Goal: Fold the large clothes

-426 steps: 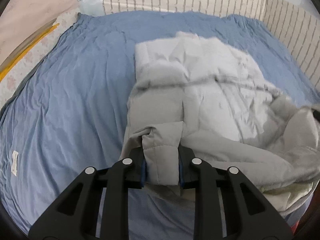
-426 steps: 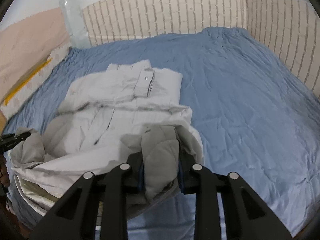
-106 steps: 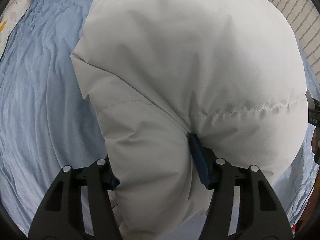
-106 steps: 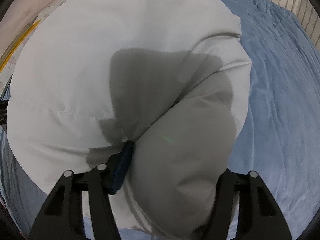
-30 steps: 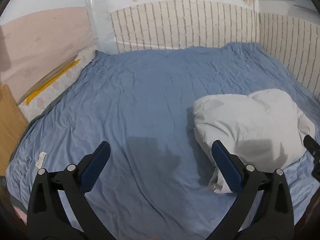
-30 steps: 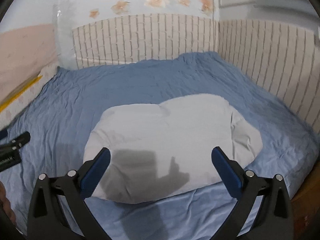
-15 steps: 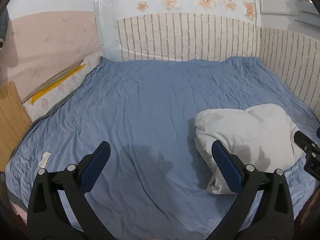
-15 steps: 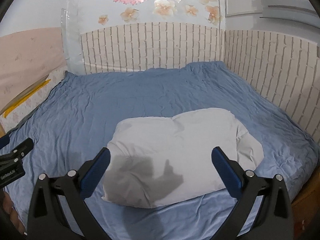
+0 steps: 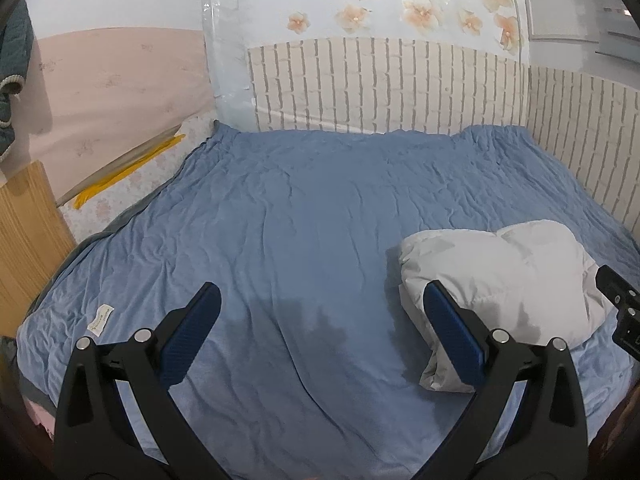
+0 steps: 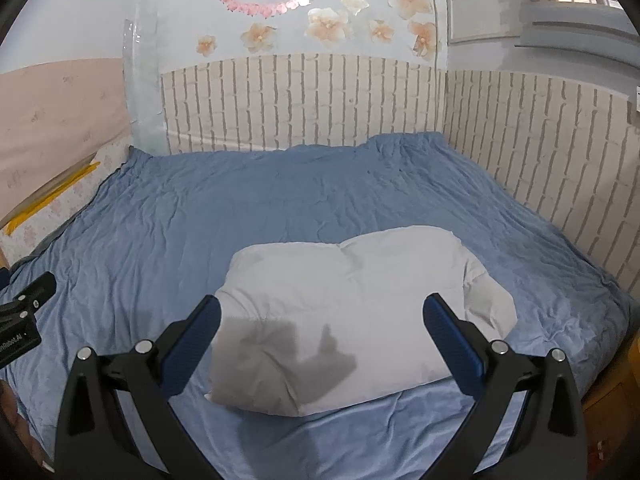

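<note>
A puffy white jacket (image 10: 352,304) lies folded into a compact bundle on the blue bed sheet (image 10: 280,192), near the front edge. In the left wrist view the jacket (image 9: 504,280) sits at the right. My left gripper (image 9: 320,320) is open and empty, raised above the sheet to the left of the bundle. My right gripper (image 10: 320,320) is open and empty, raised in front of the bundle. The right gripper's body (image 9: 618,304) shows at the right edge of the left wrist view, and the left gripper's body (image 10: 24,316) at the left edge of the right wrist view.
Brick-pattern padding (image 10: 304,104) lines the wall at the back and right of the bed. A wooden panel (image 9: 24,232) and a floral mattress edge with a yellow strip (image 9: 120,176) lie at the left. A small white label (image 9: 100,318) sits on the sheet's front left.
Both grippers have pulled back and tilted up from the bed, so more wall shows. Earlier they held the jacket and folded it; now both are open and the bundle lies still.
</note>
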Motion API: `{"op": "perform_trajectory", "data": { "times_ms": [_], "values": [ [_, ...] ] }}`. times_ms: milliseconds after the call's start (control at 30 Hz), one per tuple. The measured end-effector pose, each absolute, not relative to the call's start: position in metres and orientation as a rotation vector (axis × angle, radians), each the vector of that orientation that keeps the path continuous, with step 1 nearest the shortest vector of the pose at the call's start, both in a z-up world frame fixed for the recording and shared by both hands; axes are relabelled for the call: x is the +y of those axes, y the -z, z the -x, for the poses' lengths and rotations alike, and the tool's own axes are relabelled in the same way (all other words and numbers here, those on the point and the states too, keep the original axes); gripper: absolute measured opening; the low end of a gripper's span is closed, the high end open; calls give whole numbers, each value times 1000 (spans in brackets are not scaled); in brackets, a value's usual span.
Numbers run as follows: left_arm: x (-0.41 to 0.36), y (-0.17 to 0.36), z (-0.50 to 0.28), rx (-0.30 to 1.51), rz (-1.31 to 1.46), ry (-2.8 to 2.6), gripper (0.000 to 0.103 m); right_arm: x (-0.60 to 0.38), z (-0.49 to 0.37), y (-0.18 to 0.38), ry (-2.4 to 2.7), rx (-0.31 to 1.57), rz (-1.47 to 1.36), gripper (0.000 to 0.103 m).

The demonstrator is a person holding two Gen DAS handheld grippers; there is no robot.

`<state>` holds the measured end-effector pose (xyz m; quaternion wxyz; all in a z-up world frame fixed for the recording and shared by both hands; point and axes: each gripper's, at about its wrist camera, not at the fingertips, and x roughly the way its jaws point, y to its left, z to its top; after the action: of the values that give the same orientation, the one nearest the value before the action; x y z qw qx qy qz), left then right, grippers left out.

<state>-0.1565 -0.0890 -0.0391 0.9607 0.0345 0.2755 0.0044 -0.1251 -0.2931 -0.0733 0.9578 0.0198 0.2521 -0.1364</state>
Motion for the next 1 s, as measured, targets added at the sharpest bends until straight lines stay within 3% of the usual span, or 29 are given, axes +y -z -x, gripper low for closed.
{"op": "perform_trajectory", "data": {
  "times_ms": [1000],
  "values": [
    [-80, 37, 147, 547, -72, -20, 100, -284, 119, 66, 270, 503, -49, 101]
  ]
}}
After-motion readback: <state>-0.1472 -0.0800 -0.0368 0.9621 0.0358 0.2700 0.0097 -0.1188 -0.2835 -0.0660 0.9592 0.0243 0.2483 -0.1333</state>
